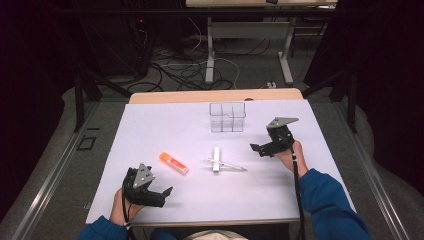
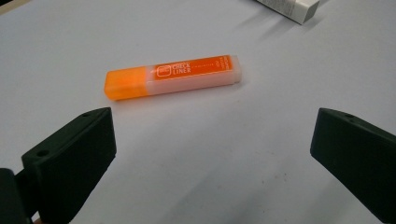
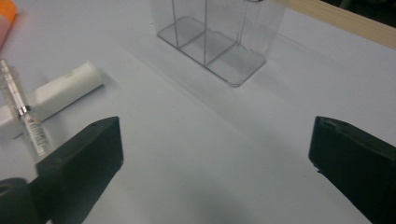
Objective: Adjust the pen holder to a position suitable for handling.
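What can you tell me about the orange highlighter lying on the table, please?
The orange highlighter is a flat, rectangular plastic stick. One end is a translucent, vivid orange cap; the paler body carries an orange label printed in white with "CHECK LINER". The cap is on. It lies flat on the white table cover, slanted in the high view, left of the white stick. Nothing touches it but the cover. The left claw sits open just short of it, with the highlighter ahead of its jaws.

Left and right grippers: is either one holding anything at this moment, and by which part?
Nothing is held. The left gripper has its jaws wide apart short of the orange highlighter; the right gripper is open over bare table, near the white stick and clear pen.
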The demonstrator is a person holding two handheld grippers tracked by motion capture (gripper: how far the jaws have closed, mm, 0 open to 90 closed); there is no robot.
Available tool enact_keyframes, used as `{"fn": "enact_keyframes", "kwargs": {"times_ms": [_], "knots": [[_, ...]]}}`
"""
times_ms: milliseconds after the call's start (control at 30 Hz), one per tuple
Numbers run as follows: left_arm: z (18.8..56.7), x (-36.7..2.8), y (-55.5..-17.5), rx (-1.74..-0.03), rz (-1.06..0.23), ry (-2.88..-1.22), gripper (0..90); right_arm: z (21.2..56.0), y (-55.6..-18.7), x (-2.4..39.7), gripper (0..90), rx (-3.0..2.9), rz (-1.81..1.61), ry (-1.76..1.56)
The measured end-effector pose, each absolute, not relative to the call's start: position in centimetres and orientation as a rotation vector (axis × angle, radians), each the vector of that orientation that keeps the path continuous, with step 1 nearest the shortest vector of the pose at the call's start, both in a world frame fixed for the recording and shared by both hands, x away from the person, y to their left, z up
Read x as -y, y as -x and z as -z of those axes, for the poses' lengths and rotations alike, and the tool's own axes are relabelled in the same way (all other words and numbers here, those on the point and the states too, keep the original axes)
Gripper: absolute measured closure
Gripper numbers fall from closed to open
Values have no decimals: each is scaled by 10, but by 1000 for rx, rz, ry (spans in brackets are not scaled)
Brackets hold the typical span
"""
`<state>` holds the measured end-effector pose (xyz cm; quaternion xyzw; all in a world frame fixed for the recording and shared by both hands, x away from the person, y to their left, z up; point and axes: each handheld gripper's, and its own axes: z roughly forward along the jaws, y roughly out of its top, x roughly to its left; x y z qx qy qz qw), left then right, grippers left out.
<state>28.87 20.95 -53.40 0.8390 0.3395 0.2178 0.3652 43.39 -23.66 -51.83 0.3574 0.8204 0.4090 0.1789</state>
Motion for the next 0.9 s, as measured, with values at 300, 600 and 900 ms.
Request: {"fn": "enact_keyframes", "kwargs": {"times_ms": [300, 600, 900], "knots": [[534, -209, -289, -869, -538, -2173, 1, 524, -460, 230, 341, -2276, -1110, -1074], [534, -209, -289, -875, -540, -2173, 1, 529, -493, 226, 790, -2200, -1141, -1209], [534, -210, -289, -876, -543, -2171, 1, 537, -513, 216, 900, -2183, -1146, -1262]]}}
